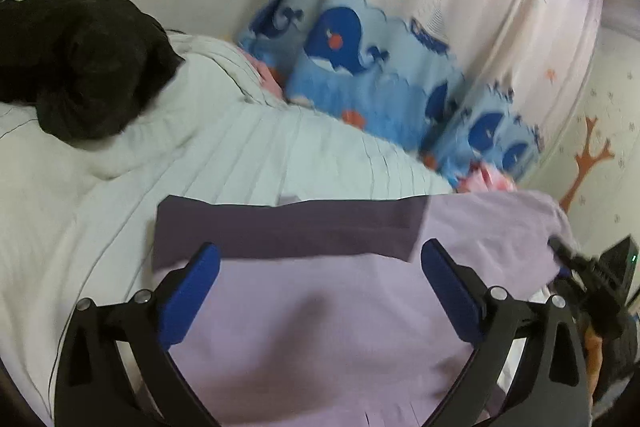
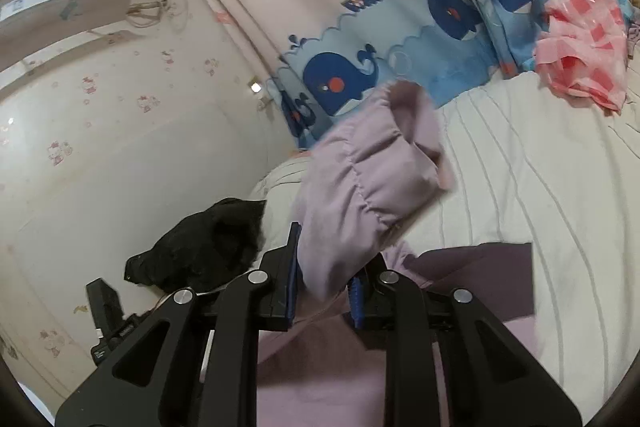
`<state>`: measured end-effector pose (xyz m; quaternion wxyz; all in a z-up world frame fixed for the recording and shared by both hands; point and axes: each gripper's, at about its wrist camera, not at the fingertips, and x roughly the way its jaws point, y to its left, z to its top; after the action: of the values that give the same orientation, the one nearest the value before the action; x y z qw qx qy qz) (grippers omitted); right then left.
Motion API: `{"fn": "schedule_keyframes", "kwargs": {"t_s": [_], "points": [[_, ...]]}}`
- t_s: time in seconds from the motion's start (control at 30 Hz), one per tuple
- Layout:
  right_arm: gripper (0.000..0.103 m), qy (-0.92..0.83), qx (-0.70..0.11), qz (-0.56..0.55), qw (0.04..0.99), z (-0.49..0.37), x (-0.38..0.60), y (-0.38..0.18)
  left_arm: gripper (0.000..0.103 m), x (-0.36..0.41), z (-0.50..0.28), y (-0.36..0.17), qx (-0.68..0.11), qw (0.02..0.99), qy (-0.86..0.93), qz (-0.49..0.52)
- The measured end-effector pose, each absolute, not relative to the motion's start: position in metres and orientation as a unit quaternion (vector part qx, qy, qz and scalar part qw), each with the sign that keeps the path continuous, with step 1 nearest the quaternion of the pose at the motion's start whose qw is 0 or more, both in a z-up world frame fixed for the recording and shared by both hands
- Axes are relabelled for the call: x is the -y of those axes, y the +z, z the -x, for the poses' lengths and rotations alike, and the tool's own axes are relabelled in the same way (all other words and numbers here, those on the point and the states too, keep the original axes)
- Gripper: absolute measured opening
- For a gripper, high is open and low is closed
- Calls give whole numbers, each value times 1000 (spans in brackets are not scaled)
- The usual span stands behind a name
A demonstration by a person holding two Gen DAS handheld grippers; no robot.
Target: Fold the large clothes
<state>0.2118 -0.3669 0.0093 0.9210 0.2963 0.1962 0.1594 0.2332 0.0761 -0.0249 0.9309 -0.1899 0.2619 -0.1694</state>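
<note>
— What were the grippers doing, closest in?

— The left gripper (image 1: 320, 287) stood wide apart above the lilac garment (image 1: 312, 327), holding nothing. The right gripper (image 2: 322, 287) had closed its fingers on a gathered cuff or hem of the same garment (image 2: 360, 179), lifted off the bed.

— And the rest of the garment?

— Spread flat on the pale striped bedspread (image 2: 520, 167), with a dark purple band (image 1: 288, 227) across its far edge.

— Any bags or bins with things inside?

— Only a pink checked plastic bag (image 2: 584, 43) farther back on the bed; I couldn't tell its contents. A black garment (image 1: 80, 67) lay heaped near the wall, whale-print curtains (image 1: 360, 59) behind.
</note>
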Motion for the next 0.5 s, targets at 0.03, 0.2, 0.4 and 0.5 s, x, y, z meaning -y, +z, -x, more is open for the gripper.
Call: {"fn": "schedule_keyframes", "kwargs": {"t_s": [0.03,0.2,0.4,0.5], "points": [[19,138,-227,-307,914,-217,378,-20,96,-78,-241,-34,-276,926,-166,196],[19,123,-378,-425,813,-229,415,-173,96,-66,-278,-137,-406,896,-117,134],[44,56,-368,-415,830,-193,439,-129,96,-67,-272,-117,-402,898,-120,132],[51,-33,-282,-365,887,-160,451,-81,96,-87,-263,-88,-356,905,-135,187]]}}
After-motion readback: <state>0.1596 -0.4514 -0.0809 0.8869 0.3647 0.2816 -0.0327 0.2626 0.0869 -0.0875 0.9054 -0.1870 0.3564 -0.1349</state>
